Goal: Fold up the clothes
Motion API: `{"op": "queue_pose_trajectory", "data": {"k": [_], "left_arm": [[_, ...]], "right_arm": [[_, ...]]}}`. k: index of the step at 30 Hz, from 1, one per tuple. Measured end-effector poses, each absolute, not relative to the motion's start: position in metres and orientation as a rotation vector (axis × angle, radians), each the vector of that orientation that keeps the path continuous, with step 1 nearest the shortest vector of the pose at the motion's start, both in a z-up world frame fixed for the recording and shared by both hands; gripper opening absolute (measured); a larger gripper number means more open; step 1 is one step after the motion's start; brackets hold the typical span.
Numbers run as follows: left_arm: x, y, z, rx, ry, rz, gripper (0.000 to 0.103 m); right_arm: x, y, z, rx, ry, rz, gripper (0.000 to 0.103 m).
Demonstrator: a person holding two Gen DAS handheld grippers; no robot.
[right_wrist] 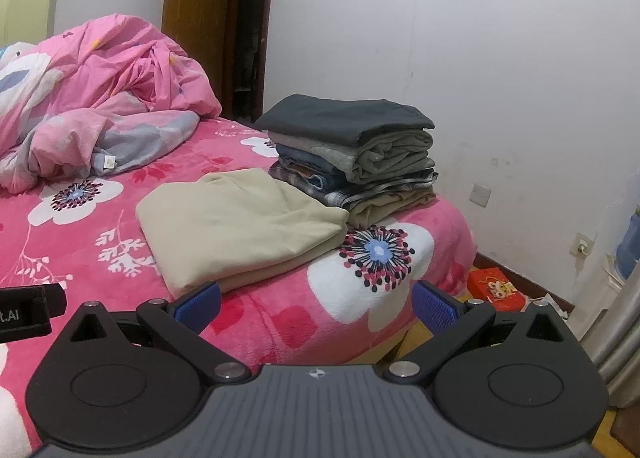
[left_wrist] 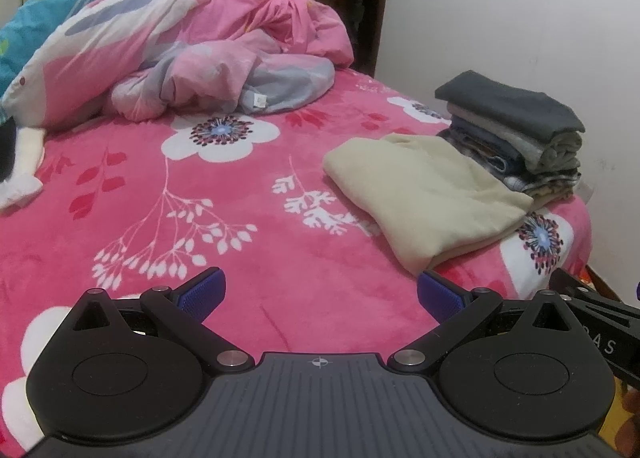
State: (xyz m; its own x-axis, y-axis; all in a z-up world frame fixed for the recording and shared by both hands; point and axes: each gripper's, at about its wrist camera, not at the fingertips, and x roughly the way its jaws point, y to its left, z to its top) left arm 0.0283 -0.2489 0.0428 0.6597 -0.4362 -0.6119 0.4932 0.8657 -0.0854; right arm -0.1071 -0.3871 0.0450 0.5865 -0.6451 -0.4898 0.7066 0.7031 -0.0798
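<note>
Lying folded near the right edge of the pink floral bedspread (right_wrist: 280, 330), your beige garment (right_wrist: 236, 225) touches the stack of folded clothes (right_wrist: 356, 149) just beyond it. Your left gripper (left_wrist: 320, 294) and right gripper (right_wrist: 316, 302) both hang released, fingers spread, empty, near you; a crumpled pink duvet (left_wrist: 224, 25) lies far left.

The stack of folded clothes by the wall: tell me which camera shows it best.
The right wrist view. There the stack of folded clothes sits near the centre, with every layer's folded edge showing. The left wrist view pushes the stack toward the right edge, seen more from its corner, with the beige folded garment lying in front of its lower layers.
</note>
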Motion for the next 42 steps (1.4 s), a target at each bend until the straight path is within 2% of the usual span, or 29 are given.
{"op": "queue_pose_trajectory", "data": {"k": [42], "left_arm": [[0.0258,-0.2512,0.0442,0.107,0.648,-0.516,0.103]], "right_arm": [[-0.1047,-0.3847,0.0465,0.120,0.524,-0.787,0.103]]}}
